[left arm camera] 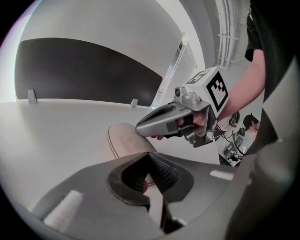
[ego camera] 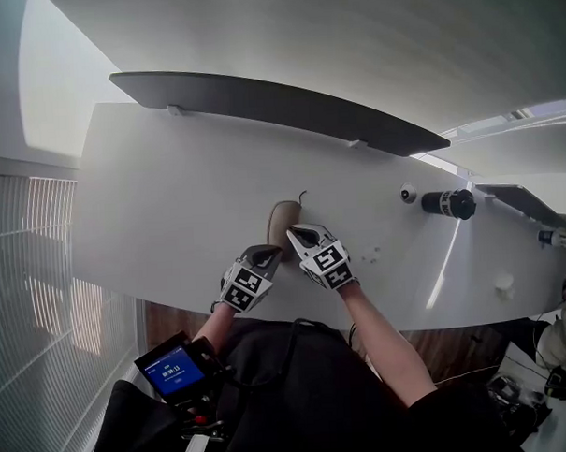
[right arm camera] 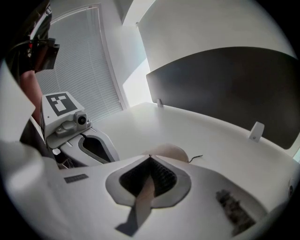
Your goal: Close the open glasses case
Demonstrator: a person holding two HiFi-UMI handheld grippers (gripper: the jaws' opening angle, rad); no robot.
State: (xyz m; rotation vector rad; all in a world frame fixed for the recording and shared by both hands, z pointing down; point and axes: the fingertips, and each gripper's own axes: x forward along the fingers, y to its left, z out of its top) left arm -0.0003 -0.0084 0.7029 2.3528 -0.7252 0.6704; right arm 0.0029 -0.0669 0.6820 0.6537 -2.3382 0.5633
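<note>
Left gripper (ego camera: 273, 253), right gripper (ego camera: 296, 232): jaws together, empty, beside glasses case (ego camera: 283, 216); black cylinder (ego camera: 449, 204) well apart.

Your glasses case (ego camera: 281, 220) lies on the table (ego camera: 170, 207) close to the near edge, about midway along it, with its length running toward the far edge. A thin cord (ego camera: 301, 197) lies at its far end. Your left gripper (ego camera: 270, 255) comes in over the near edge to the case's near end. Your right gripper (ego camera: 300, 234) sits just to its right, over the case's right side, and the two tips are close together. A partition panel (ego camera: 259, 104) stands along the far edge, behind everything. Toward the right end, well apart from the case, a small round object (ego camera: 409, 193) lies just left of a cylinder (ego camera: 451, 204) on its side. A small cap-like piece (ego camera: 504, 285) sits near the near right corner.
</note>
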